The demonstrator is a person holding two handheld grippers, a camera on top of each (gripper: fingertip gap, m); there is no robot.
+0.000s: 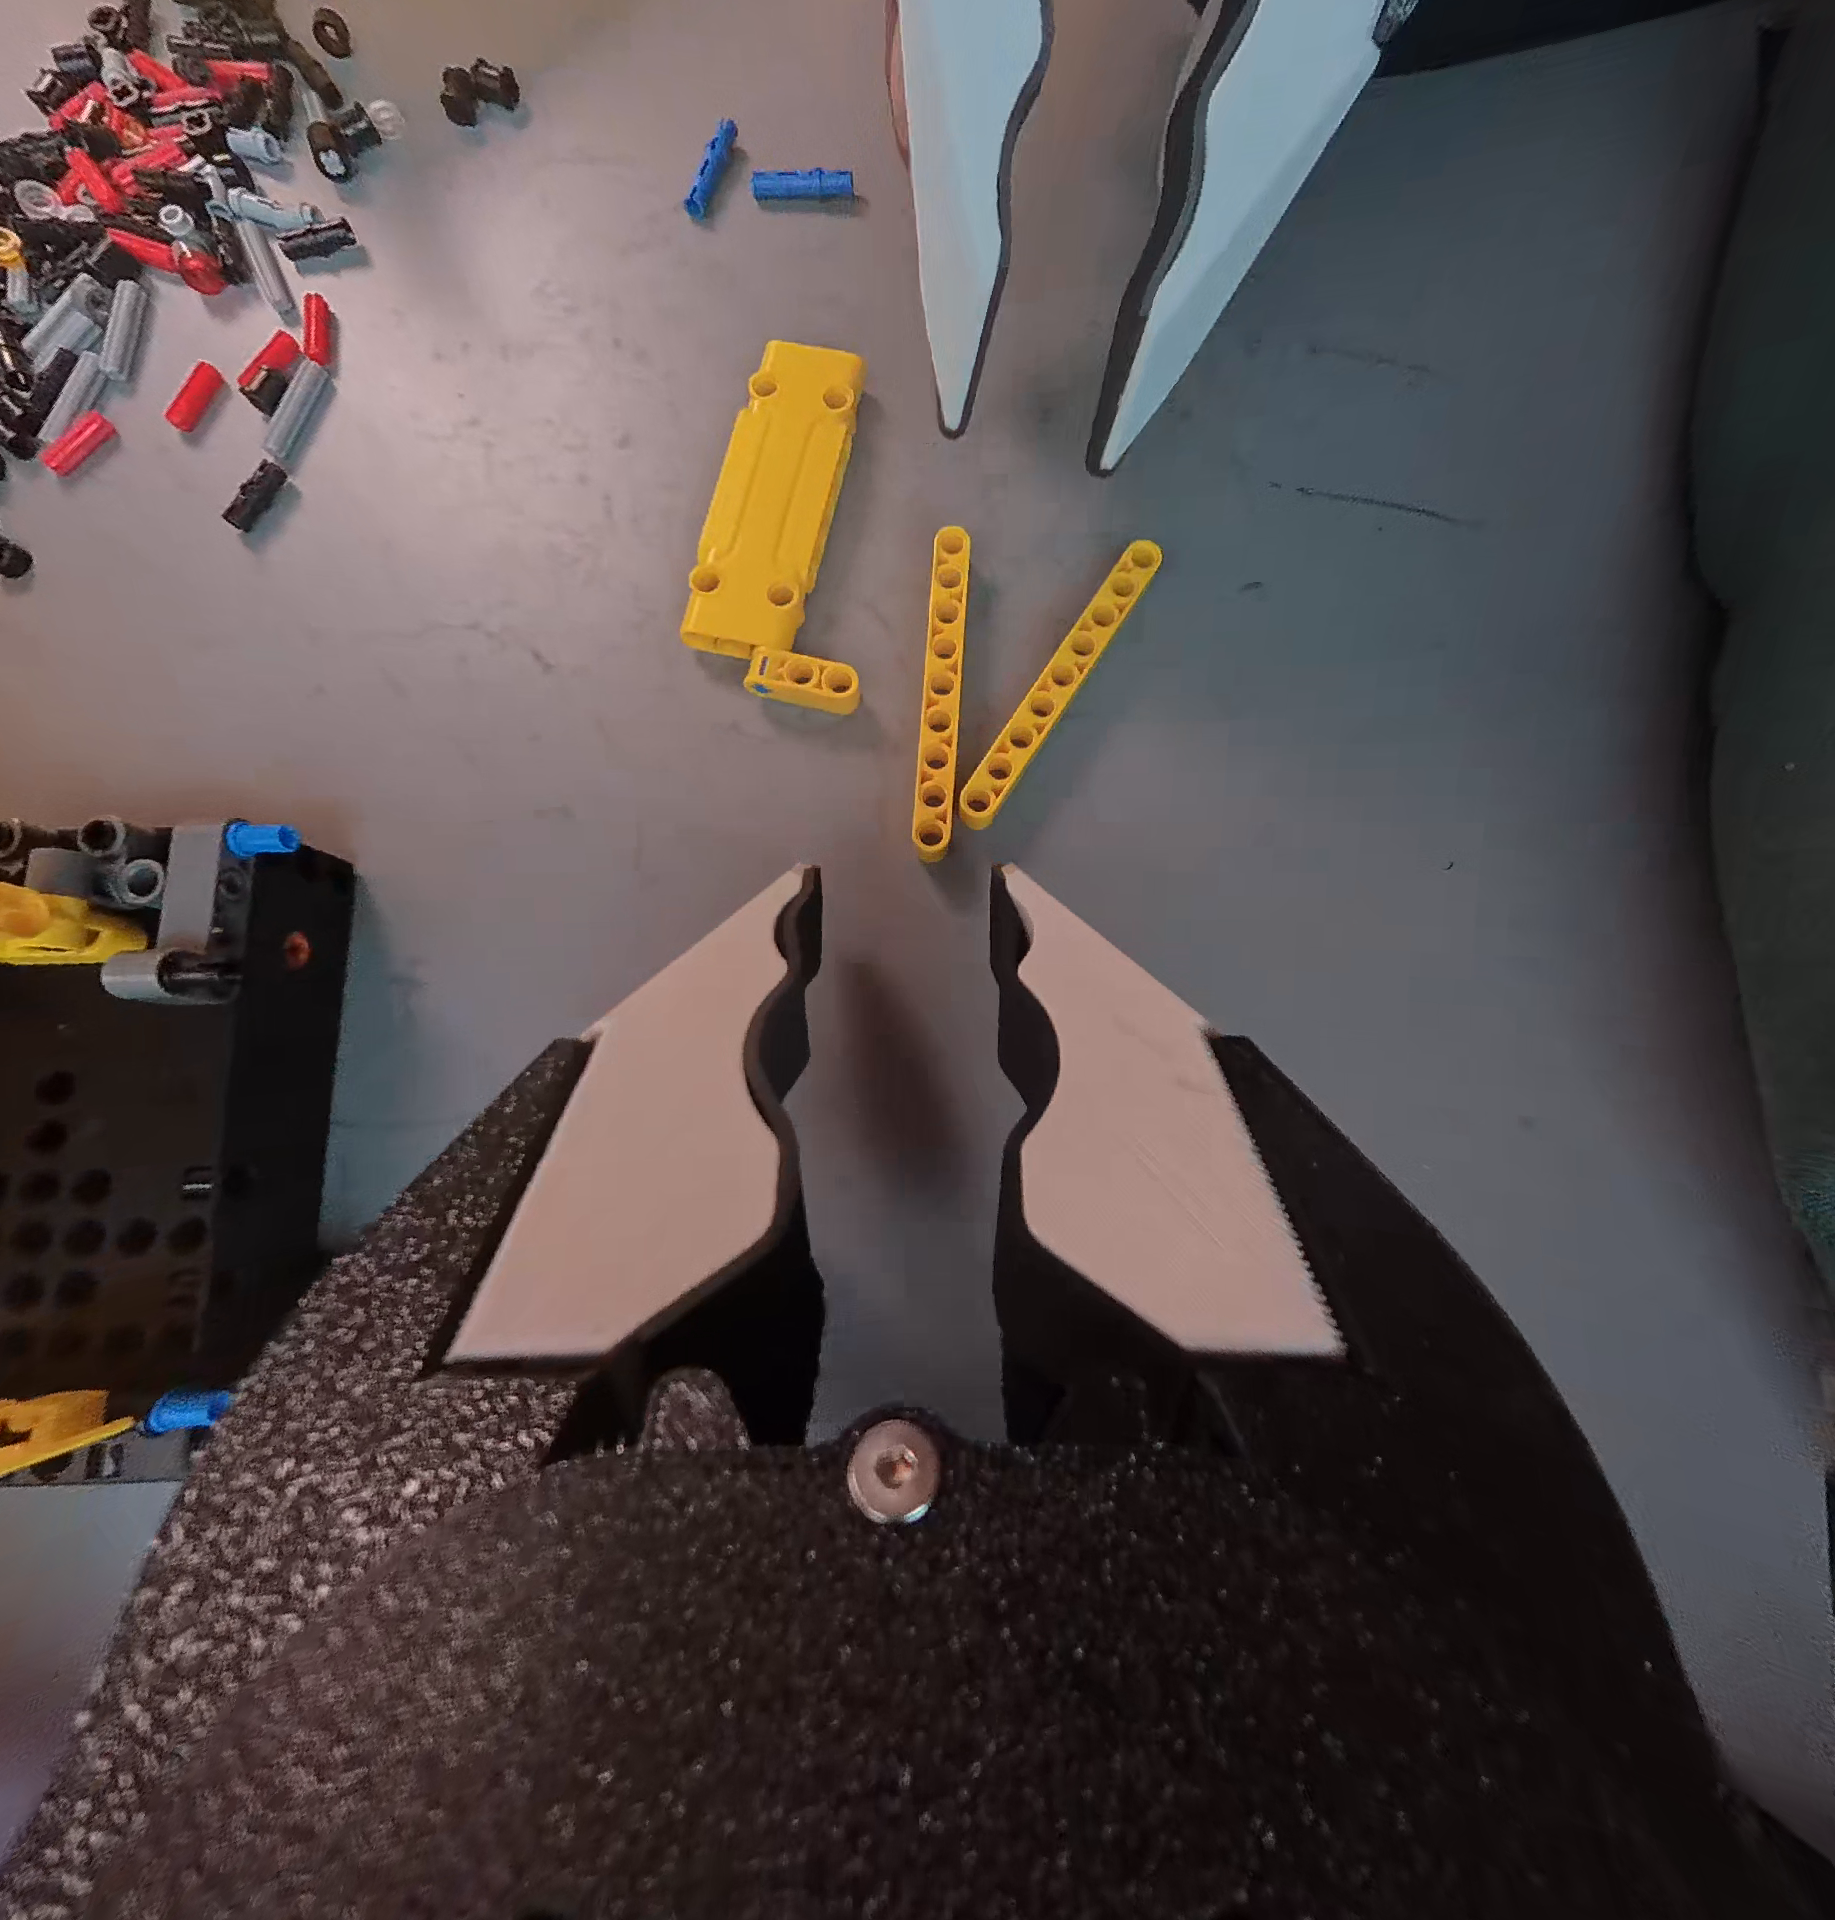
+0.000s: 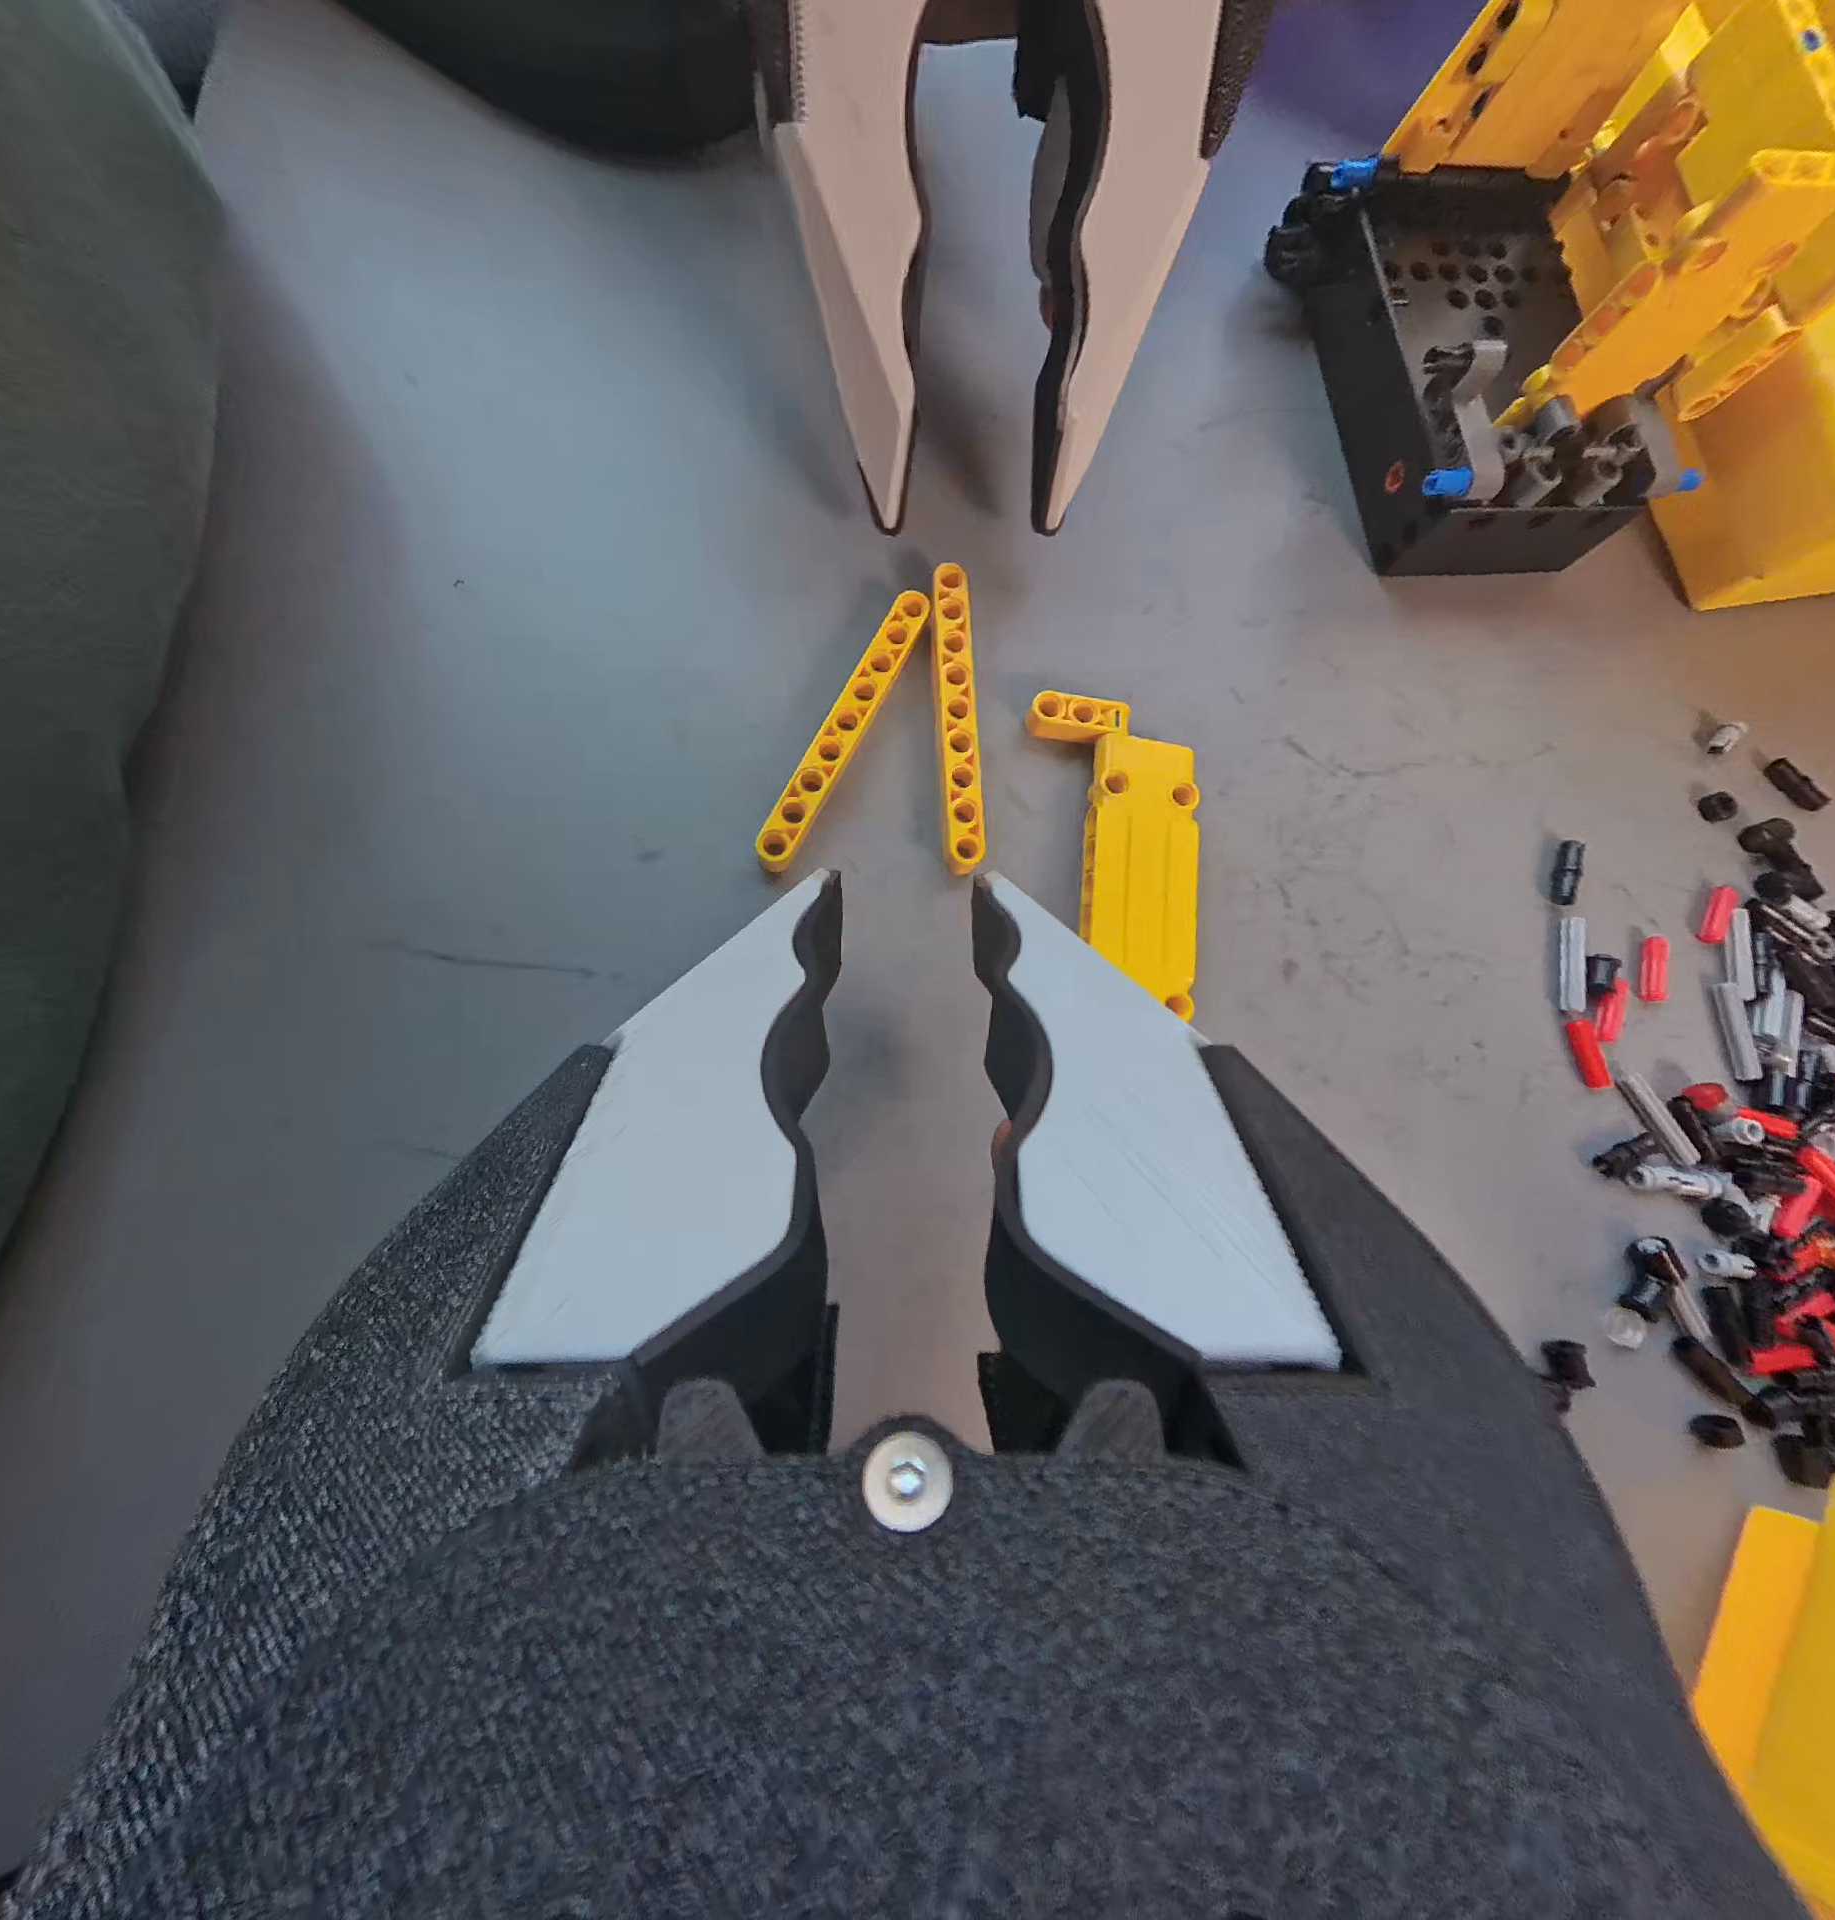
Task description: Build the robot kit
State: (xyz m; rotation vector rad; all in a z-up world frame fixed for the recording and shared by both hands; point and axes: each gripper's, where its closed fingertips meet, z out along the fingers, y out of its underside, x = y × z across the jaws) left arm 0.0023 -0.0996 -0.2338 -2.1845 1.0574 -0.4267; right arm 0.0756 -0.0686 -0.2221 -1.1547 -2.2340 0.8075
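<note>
Hobby workbench: scuffed grey tabletop (image 1: 477, 644), heap of small connector pins (image 1: 113, 229), half-built yellow-and-black brick model (image 2: 1578, 312).

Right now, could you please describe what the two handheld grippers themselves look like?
The left gripper and right gripper match: two pale grey, ridged wedge fingers tapering to points, wavy black inner pads, a speckled black textured body and one silver screw. No cables or sleeves show.

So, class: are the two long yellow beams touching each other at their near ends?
Cannot tell. In the left wrist view the straight beam and slanted beam converge until no clear gap or contact shows; the right wrist view looks the same.
</note>
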